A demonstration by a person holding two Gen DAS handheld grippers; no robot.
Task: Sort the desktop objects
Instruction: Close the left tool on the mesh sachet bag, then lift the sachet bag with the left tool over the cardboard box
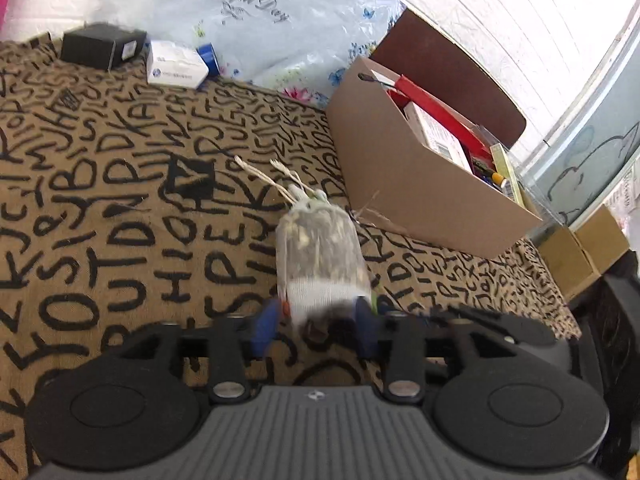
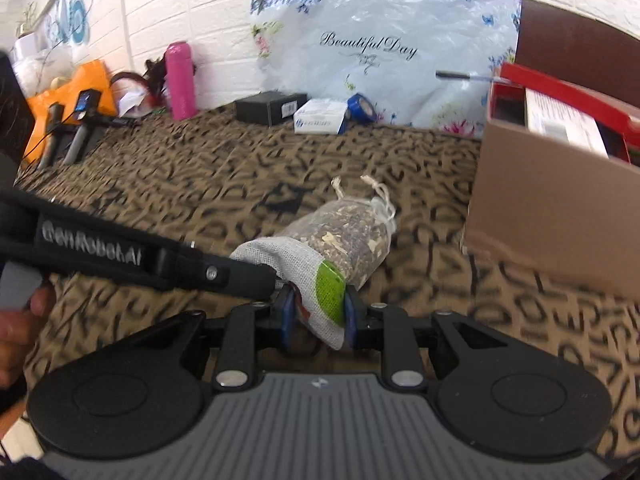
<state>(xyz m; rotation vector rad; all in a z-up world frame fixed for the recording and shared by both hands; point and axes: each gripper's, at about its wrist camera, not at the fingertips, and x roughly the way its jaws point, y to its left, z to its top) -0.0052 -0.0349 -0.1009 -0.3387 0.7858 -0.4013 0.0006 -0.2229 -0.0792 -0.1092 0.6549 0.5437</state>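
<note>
A mesh sachet filled with dried bits, with a grey cloth base and white drawstrings, sticks out forward above the lettered brown tablecloth. My right gripper is shut on the cloth base of the sachet, beside its green label. The base also sits between the blue pads of my left gripper, which stand a little apart from it, so that gripper is open. In the right wrist view the left gripper's black finger reaches in from the left to the sachet's base.
An open cardboard box holding a red box and stationery stands to the right. A black box, a white box, blue tape and a pink bottle line the back. A hand shows at far left.
</note>
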